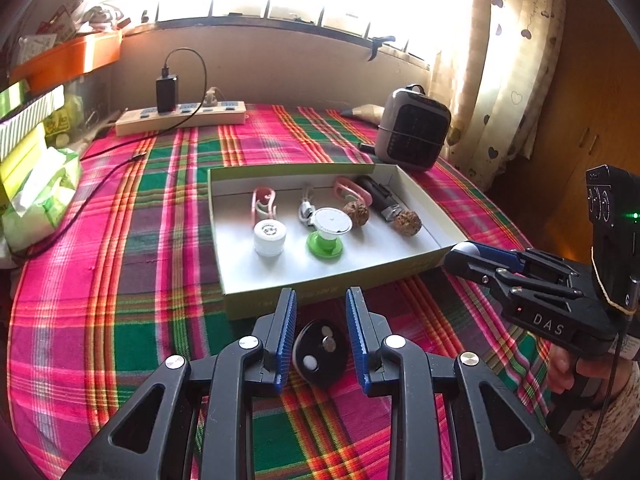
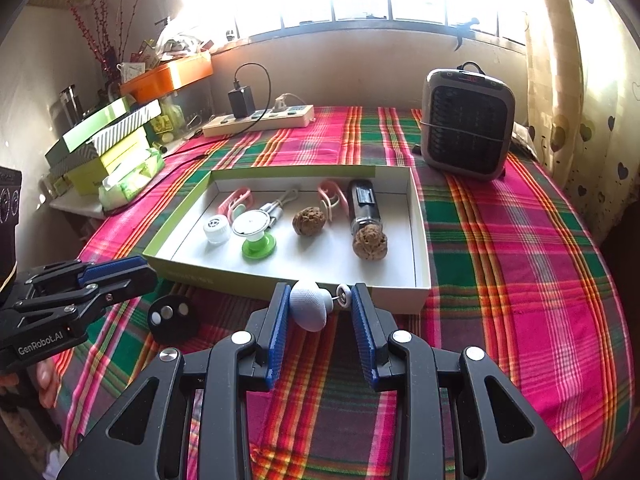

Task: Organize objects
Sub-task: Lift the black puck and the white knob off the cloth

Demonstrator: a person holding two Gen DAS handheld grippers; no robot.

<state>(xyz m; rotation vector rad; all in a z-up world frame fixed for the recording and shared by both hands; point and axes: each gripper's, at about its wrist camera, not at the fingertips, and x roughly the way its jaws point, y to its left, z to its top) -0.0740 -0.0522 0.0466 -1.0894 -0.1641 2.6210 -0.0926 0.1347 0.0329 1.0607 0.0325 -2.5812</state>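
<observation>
A shallow box (image 1: 320, 280) (image 2: 420, 240), green outside and white inside, lies on the plaid cloth. In it are two walnuts (image 2: 370, 243), pink clips (image 2: 236, 200), a white cap (image 2: 217, 229), a green-footed white spool (image 2: 256, 236) and a black device (image 2: 363, 204). My right gripper (image 2: 320, 288) (image 1: 456, 258) is shut on a white egg-shaped piece (image 2: 308, 308) with a small roller on a pin, at the box's near right corner. My left gripper (image 1: 321, 294) (image 2: 144, 274) stands open above a black disc (image 1: 318, 354) (image 2: 172, 318) that lies on the cloth before the box.
A grey heater (image 2: 468, 124) stands behind the box on the right. A power strip (image 1: 180, 116) with a black charger lies at the back. Stacked boxes (image 2: 104, 140) and a tissue pack (image 1: 40, 196) crowd the left edge. A curtain (image 1: 504, 60) hangs at the right.
</observation>
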